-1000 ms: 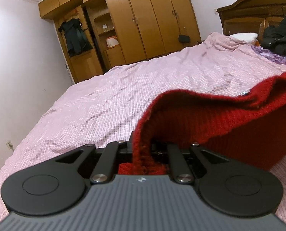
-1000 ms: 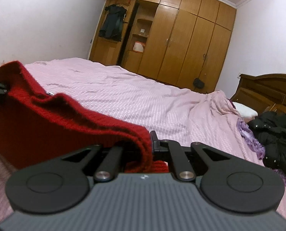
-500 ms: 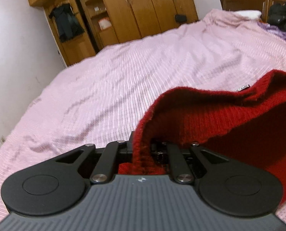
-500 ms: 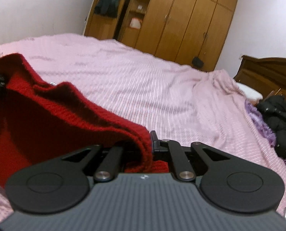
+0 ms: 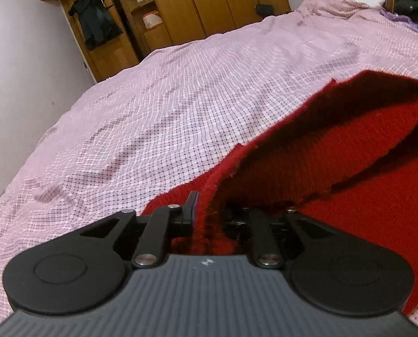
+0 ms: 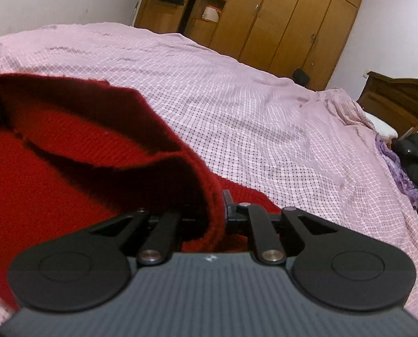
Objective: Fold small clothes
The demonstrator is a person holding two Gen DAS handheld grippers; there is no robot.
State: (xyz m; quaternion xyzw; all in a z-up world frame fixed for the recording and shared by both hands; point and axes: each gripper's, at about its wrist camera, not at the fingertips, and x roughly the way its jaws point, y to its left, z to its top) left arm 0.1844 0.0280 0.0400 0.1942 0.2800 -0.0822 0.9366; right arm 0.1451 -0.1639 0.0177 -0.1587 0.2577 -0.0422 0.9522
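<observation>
Two handheld grippers work one red knitted garment low over a bed spread with a pink checked sheet, each pinching a corner of the same folded-over edge. The left gripper has that edge running between its fingers, and its jaws are opening, a narrow gap showing beside the visible finger while the knit is not yet clear of them. The right gripper does the same from the other end: jaws opening, red fabric between them. Between the two, the raised edge sags as a loose flap over the lower layer, which already lies on the sheet (the far corners cannot be seen). Judging by this, one fold is laid over and is being let go; smoothing it flat and any further folds appear to remain. A wooden wardrobe lines the far wall, and dark clothing is piled near the headboard, well apart from the work.
</observation>
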